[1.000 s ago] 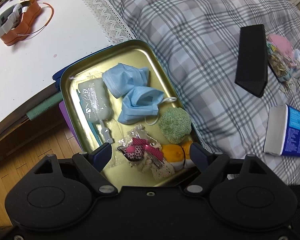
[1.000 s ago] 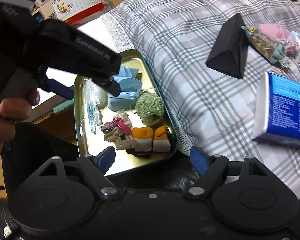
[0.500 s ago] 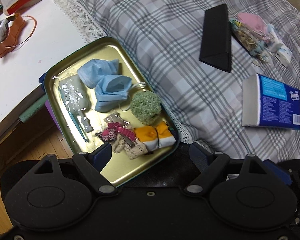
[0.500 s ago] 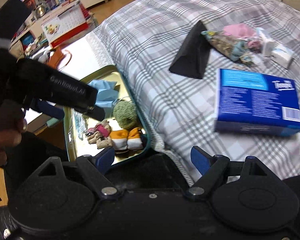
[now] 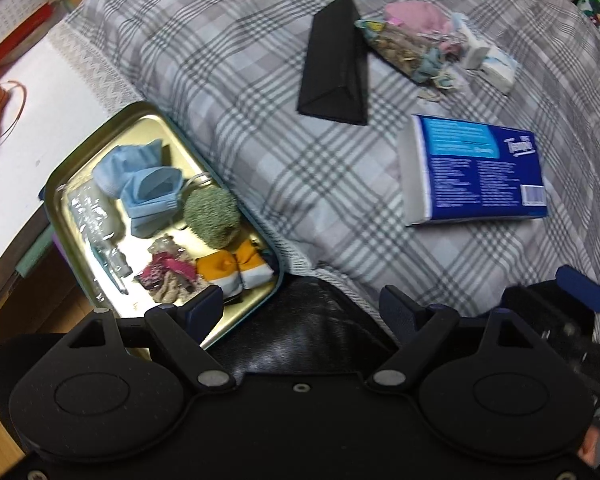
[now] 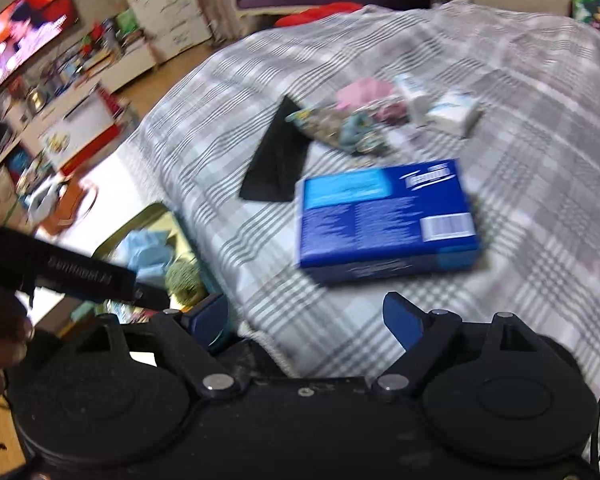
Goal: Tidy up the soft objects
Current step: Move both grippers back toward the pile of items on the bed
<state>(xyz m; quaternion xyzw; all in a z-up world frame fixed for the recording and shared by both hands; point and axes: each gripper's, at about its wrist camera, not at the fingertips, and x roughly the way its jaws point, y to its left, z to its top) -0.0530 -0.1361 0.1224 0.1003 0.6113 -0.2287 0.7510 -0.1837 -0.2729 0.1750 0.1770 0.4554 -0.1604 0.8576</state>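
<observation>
Soft objects sit in a gold tin tray (image 5: 80,152) at the edge of the bed, between the white tabletop (image 5: 32,128) and the plaid bedspread (image 5: 260,80). Left wrist view resolves the contents: two blue face masks (image 5: 148,188), a green fuzzy ball (image 5: 211,212), an orange-and-white folded piece (image 5: 232,272), a pink-and-beige crumpled item (image 5: 168,280), and a clear plastic wrapper (image 5: 92,216) along the tray's far-left side. Right wrist view is motion-blurred; only the blue masks (image 6: 148,252), green ball (image 6: 184,278) and part of the tray rim (image 6: 140,220) show there, the rest covered by the left tool's body. More loose items remain on the bedspread: a pink cloth with a patterned pouch (image 5: 404,44), small white packets (image 5: 488,60), a black triangular case (image 5: 336,64) and a blue tissue box (image 5: 476,168). Left tool (image 5: 302,308): jaws apart, nothing between them, near corner of tray behind one finger. Right tool (image 6: 306,316): jaws opening, nothing between them, bedspread below. Right view alone shows a TV screen (image 6: 20,32) and cluttered shelves, blurred. The right tool enters the left view only at the lower right edge, cut off. The hand holding the left tool is cropped at the right view's left edge.
</observation>
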